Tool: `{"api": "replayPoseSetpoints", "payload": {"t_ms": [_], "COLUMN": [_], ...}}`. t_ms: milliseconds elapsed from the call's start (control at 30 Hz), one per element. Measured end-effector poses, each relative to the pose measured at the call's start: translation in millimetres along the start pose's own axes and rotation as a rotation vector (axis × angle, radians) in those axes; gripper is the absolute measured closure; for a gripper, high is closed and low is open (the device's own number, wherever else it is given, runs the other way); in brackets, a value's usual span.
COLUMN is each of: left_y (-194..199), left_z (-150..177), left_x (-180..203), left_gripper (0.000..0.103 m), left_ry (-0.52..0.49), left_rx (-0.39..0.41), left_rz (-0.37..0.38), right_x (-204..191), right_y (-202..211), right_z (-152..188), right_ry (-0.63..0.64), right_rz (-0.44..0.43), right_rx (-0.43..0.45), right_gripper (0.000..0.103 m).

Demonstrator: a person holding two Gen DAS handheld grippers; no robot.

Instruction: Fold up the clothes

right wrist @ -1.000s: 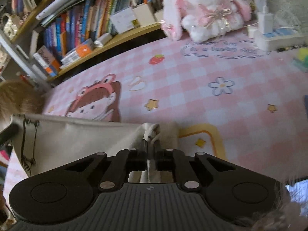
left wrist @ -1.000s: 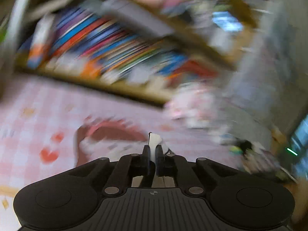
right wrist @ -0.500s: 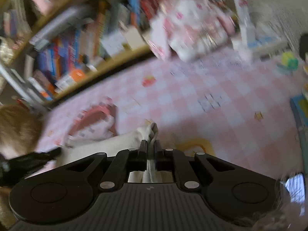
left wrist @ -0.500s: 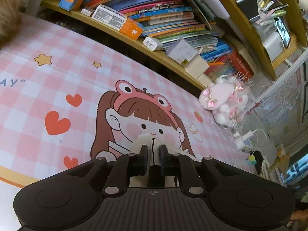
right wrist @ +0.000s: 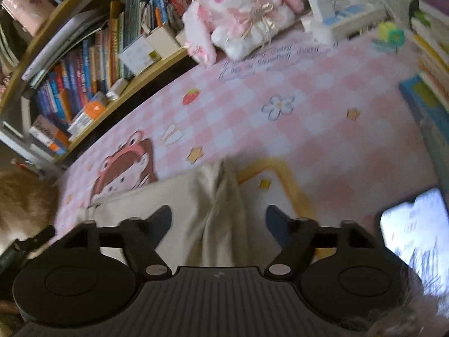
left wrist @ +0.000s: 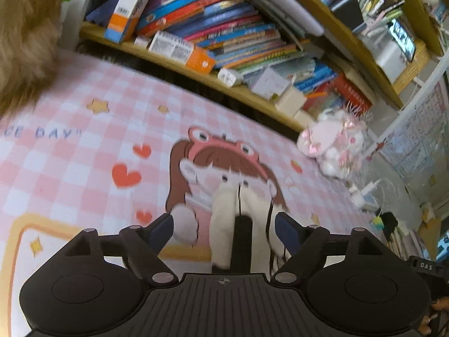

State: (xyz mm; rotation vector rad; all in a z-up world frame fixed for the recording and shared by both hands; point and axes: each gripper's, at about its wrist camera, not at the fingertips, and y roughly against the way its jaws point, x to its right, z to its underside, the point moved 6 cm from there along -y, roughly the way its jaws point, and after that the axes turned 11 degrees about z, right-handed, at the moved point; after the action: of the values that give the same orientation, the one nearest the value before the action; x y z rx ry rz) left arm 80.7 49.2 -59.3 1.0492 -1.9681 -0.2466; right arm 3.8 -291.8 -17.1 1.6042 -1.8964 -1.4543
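Handling this cream-coloured soft cotton garment (right wrist: pixel 179 205) should be easy on weight but tricky on shape: you can judge it light, limp and quick to slump, so it will not hold a crease by itself. It lies on the pink checked cartoon-print tabletop (right wrist: pixel 294 129), bunched into a ridge between the spread fingers of your right hand-held gripper (right wrist: pixel 219 219), which is wide and grips nothing. Your left hand-held gripper (left wrist: pixel 224 224) is likewise wide, with a cream fold and a thin dark cord (left wrist: pixel 239 199) lying loose in its gap. Take hold at corners or a hemmed edge, where doubled cloth gives the pads something to bite, and avoid pinching the cord alone.
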Motion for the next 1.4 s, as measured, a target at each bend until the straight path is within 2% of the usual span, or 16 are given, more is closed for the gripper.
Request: {"api": "replayPoseSetpoints", "payload": {"t_ms": [267, 400, 433, 533, 567, 600, 633, 667, 700, 767, 867, 933, 1167, 1233, 1300, 1400], "left_y": [-22.5, -25.8, -26.4, -29.6, -31.3, -33.3, -34.7, -34.3, -33.4, -29.3, -18.5, -13.9, -14.3, -17.2, -20.2, -21.9], "left_z": [15.1, 18.0, 18.3, 20.6, 22.0, 23.7, 25.4, 26.0, 26.0, 24.9, 24.2, 26.7, 33.1, 34.0, 35.1, 35.9], "left_x": [-10.4, -13.1, -12.7, -11.1, -10.0, -8.8, -7.5, -5.4, -2.5, 4.7, 20.2, 23.0, 6.0, 2.5, -2.3, -8.9], "left_gripper": [0.022, 0.023, 0.024, 0.04, 0.056, 0.063, 0.064, 0.068, 0.077, 0.084, 0.084, 0.084, 0.08, 0.074, 0.063, 0.055], "left_ry": [0.093, 0.135, 0.138, 0.147, 0.154, 0.163, 0.169, 0.164, 0.158, 0.139, 0.08, 0.066, 0.129, 0.132, 0.147, 0.178], "left_rx": [-0.089, -0.09, -0.089, -0.095, -0.104, -0.114, -0.116, -0.109, -0.108, -0.102, -0.096, -0.107, -0.124, -0.137, -0.148, -0.143], "left_rz": [0.014, 0.042, 0.043, 0.031, 0.03, 0.031, 0.025, 0.015, 0.014, 0.015, 0.031, 0.043, 0.043, 0.03, 0.015, 0.013], "right_x": [-0.1, -0.7, -1.2, -3.7, -4.8, -6.0, -7.4, -9.9, -12.5, -20.0, -31.9, -35.1, -21.3, -17.8, -13.0, -8.0], "right_y": [-11.7, -11.2, -11.3, -13.5, -14.4, -15.1, -15.4, -14.9, -14.4, -10.5, 2.8, 11.1, 5.2, 1.4, -2.8, -7.2], "right_z": [26.0, 27.3, 27.2, 27.2, 27.0, 26.9, 27.0, 27.2, 27.3, 27.0, 26.1, 26.4, 33.3, 32.8, 33.0, 34.7], "right_ry": [-0.037, -0.044, -0.044, -0.043, -0.04, -0.037, -0.031, -0.014, 0.004, 0.062, 0.16, 0.173, 0.098, 0.068, 0.039, 0.001], "right_rz": [0.015, 0.006, 0.002, -0.011, -0.011, -0.01, -0.009, -0.009, -0.01, -0.01, -0.015, -0.038, -0.038, -0.041, -0.036, -0.037], "right_rx": [-0.091, -0.092, -0.094, -0.1, -0.1, -0.099, -0.099, -0.094, -0.089, -0.067, -0.008, 0.008, -0.052, -0.067, -0.086, -0.109], "right_gripper": [0.029, 0.03, 0.034, 0.047, 0.05, 0.055, 0.059, 0.062, 0.07, 0.079, 0.083, 0.084, 0.082, 0.073, 0.067, 0.063]}}
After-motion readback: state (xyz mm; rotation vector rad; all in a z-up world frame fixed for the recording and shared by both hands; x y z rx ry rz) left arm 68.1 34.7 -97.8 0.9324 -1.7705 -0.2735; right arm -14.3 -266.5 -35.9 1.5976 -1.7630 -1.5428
